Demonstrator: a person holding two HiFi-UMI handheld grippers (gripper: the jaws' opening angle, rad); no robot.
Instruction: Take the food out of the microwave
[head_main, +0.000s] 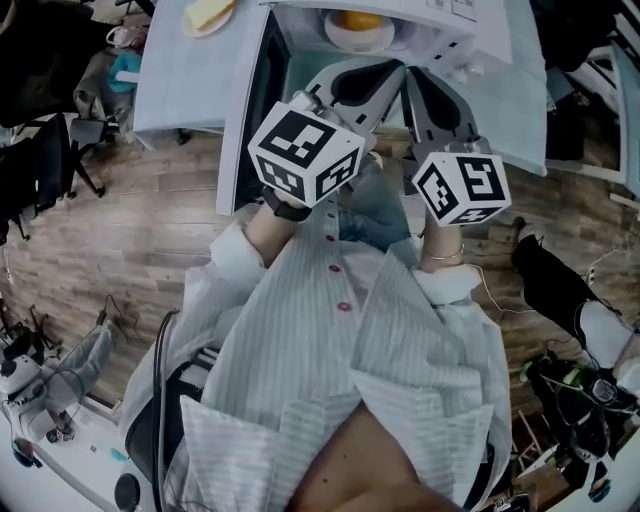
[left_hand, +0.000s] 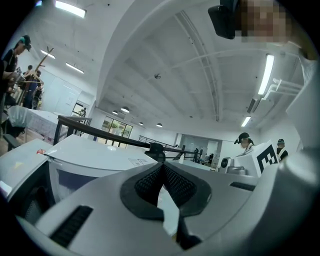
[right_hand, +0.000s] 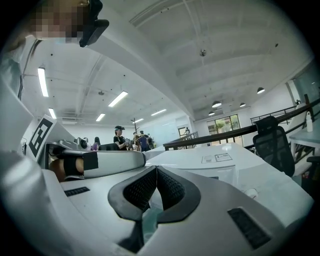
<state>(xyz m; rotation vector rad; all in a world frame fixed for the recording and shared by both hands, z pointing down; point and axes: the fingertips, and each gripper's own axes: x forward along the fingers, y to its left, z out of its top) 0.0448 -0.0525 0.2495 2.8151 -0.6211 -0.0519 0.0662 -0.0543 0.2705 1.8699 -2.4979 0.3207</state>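
The white microwave (head_main: 470, 30) stands with its door (head_main: 245, 110) swung open to the left. Inside it sits a white plate (head_main: 345, 38) with orange food (head_main: 360, 19). My left gripper (head_main: 398, 66) and right gripper (head_main: 412, 78) are held side by side just in front of the opening, pointing into it. Both are shut with nothing between the pads. In the left gripper view the shut left gripper (left_hand: 162, 169) faces the microwave's top (left_hand: 95, 150). In the right gripper view the shut right gripper (right_hand: 156, 170) faces the microwave (right_hand: 215, 165), with the left gripper's body (right_hand: 100, 162) beside it.
A second plate with yellow food (head_main: 207, 14) rests on the white table (head_main: 170, 90) left of the microwave. The open door juts out at my left. Office chairs (head_main: 50, 160) and bags (head_main: 560, 280) stand on the wooden floor. People stand far off (right_hand: 120, 137).
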